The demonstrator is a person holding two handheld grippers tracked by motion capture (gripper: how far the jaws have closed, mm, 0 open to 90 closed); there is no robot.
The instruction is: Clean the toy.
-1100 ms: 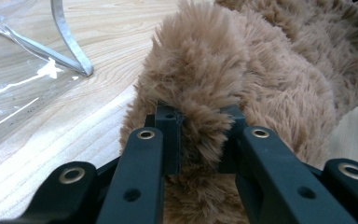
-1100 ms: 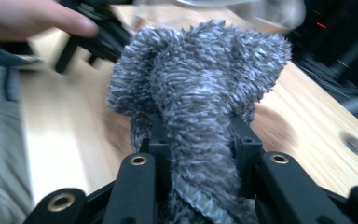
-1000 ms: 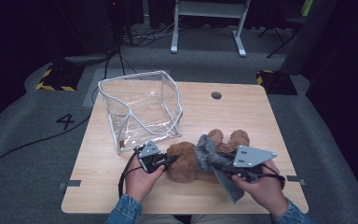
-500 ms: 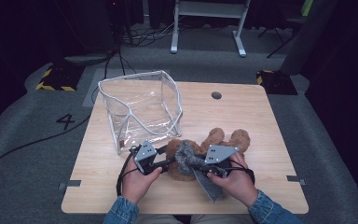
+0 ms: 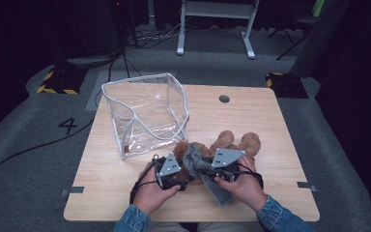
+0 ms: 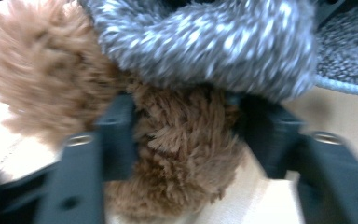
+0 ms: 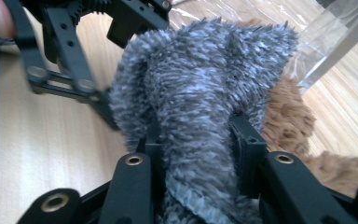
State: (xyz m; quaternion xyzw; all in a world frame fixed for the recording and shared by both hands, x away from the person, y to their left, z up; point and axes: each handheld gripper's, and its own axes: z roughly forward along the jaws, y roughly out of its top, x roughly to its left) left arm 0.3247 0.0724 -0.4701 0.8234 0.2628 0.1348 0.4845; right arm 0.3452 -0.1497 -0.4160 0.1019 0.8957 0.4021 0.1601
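- High view, nearest the table's front edge: a person's two hands in denim sleeves each hold a black two-jaw gripper over a light wooden table (image 5: 101, 193).
- Between the hands lies a brown plush teddy bear (image 5: 236, 141), on its side near the table's front middle, with a grey fuzzy knitted scarf (image 5: 195, 162) looped around its neck.
- The right gripper (image 7: 193, 140) clamps the grey scarf: in the right gripper view the fabric is bunched and squeezed between its two jaws, which stand fairly narrow.
- The left gripper (image 6: 184, 135) has just been opening. In the left gripper view its jaws stand moderately wide on either side of a brown furry part of the bear, just under the scarf. They flank the fur closely; whether the pads press on it is hard to tell through the blur, but it looks like a loose straddle.
- To do this step well, I judge the right gripper should keep the scarf taut while the left takes a firm hold on the bear, or on the scarf's other end, so the loop neither slips nor drags the toy sideways.
- Farther back, left of centre, a clear plastic zip bag with white edging (image 5: 145, 113) stands open, just beside the bear's head.
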